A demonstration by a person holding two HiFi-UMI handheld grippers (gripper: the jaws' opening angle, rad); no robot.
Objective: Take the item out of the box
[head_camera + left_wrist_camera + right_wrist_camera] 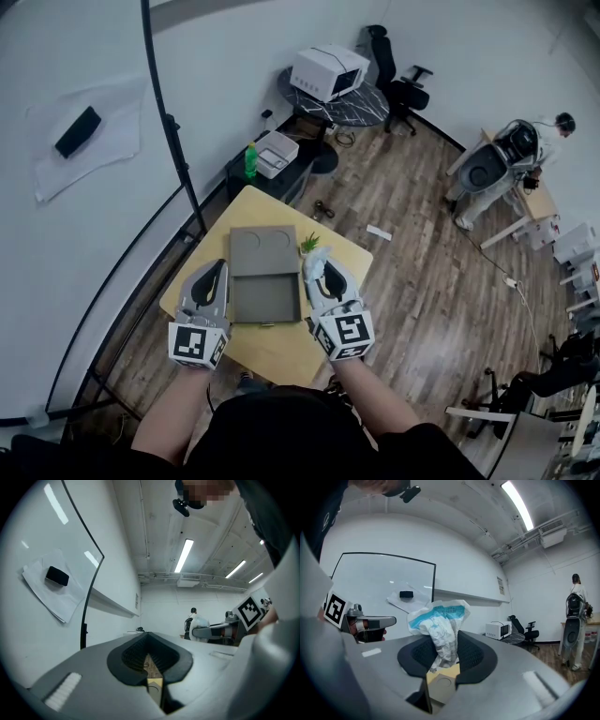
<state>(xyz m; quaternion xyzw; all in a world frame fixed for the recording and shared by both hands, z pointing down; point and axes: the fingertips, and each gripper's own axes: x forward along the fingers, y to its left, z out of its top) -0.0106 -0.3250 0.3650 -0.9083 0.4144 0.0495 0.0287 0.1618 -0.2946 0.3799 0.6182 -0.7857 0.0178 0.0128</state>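
Note:
An open grey-brown cardboard box [266, 298] lies on the yellow table [281, 349], its lid [262, 250] folded back on the far side. The part of its inside that shows looks bare. My right gripper [322, 277] [443, 645] hovers just right of the box, shut on a crumpled white-and-blue plastic packet [316, 264] [438, 620] that sticks up out of the jaws. Just left of the box, my left gripper [214, 281] [149, 657] has its jaws drawn together with nothing between them.
A small green plant [309, 244] sits on the table by the box's far right corner. Beyond the table are a green bottle [250, 159], a white bin [277, 152], a white appliance [328, 72] on a round table, an office chair [401, 82] and a person [511, 157]. A whiteboard frame [173, 131] stands left.

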